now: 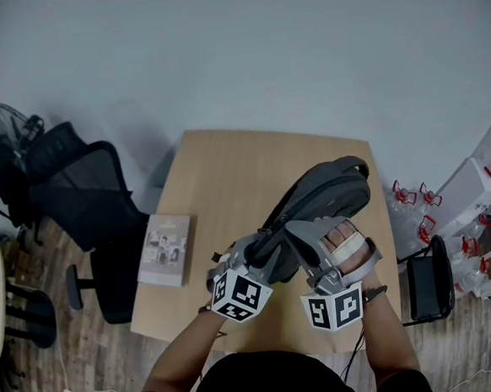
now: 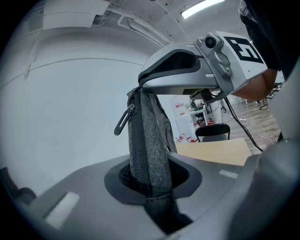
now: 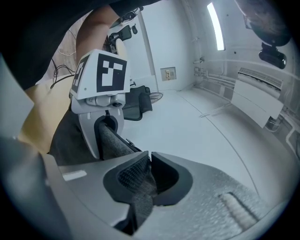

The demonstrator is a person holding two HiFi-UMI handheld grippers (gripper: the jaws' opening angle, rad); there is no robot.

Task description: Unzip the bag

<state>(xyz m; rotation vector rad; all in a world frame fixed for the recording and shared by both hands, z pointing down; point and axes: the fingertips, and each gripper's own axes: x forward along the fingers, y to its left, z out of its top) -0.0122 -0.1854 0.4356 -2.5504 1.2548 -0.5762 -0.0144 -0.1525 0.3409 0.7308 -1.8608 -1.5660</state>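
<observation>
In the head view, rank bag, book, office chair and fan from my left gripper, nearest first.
1. Bag: held in the left gripper.
2. Book: on the table, left.
3. Office chair: past the table's left edge.
4. Fan: far left, farthest back.

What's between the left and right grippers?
A strip of the grey bag, with the zipper pull hanging at its edge. It shows best in the left gripper view.

Your right gripper (image 3: pixel 149 158): jaws pinched together on fold of grey bag (image 3: pixel 137 185) fabric. Your left gripper (image 3: pixel 106 125) just beyond, marker cube on top, grips same fabric strip. Tan table (image 3: pixel 40 117) at left. Black chair (image 3: pixel 136 105) behind.
</observation>
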